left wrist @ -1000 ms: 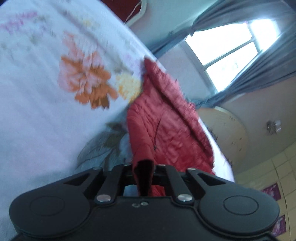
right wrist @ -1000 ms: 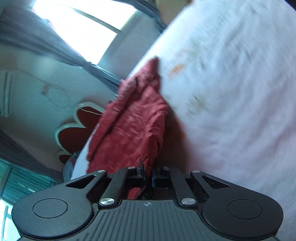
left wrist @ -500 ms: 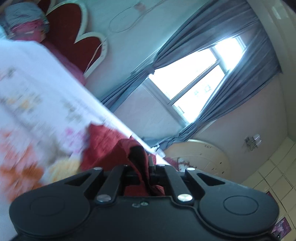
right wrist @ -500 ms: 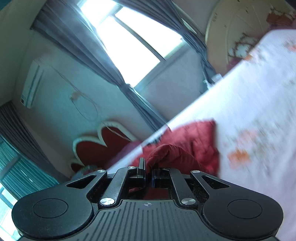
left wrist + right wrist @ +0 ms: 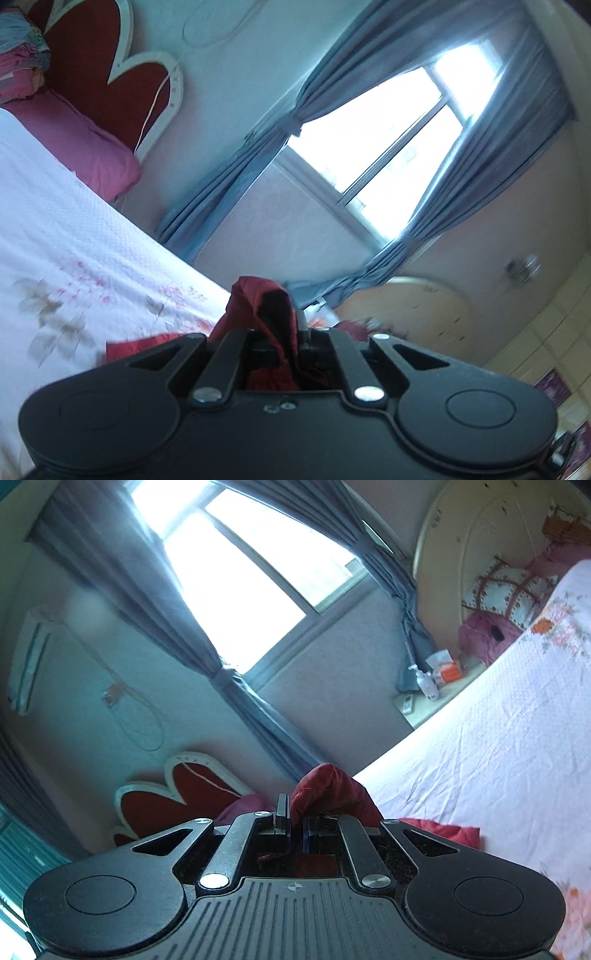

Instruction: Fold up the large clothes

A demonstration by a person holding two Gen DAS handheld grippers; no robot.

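Note:
A red quilted jacket (image 5: 258,299) is bunched up between the jaws of my left gripper (image 5: 284,336), which is shut on its fabric; a strip of the jacket shows low on the bed beside the gripper body. My right gripper (image 5: 295,827) is shut on another fold of the same red jacket (image 5: 328,786), and more red cloth (image 5: 439,830) trails onto the bed to its right. Both grippers are lifted above the white floral bedspread (image 5: 74,251) (image 5: 498,760). Most of the jacket is hidden below the gripper bodies.
A red heart-shaped headboard (image 5: 122,74) and a pink pillow (image 5: 74,144) stand at one end of the bed. A bright window with grey-blue curtains (image 5: 388,147) fills the wall ahead. A bedside shelf with bottles (image 5: 428,683) and a round cream headboard (image 5: 480,535) lie beyond.
Both grippers have risen and swung forward with the red jacket; a second ago it lay stretched on the bed ahead, now only bunched folds show at the jaws and the window wall fills both views.

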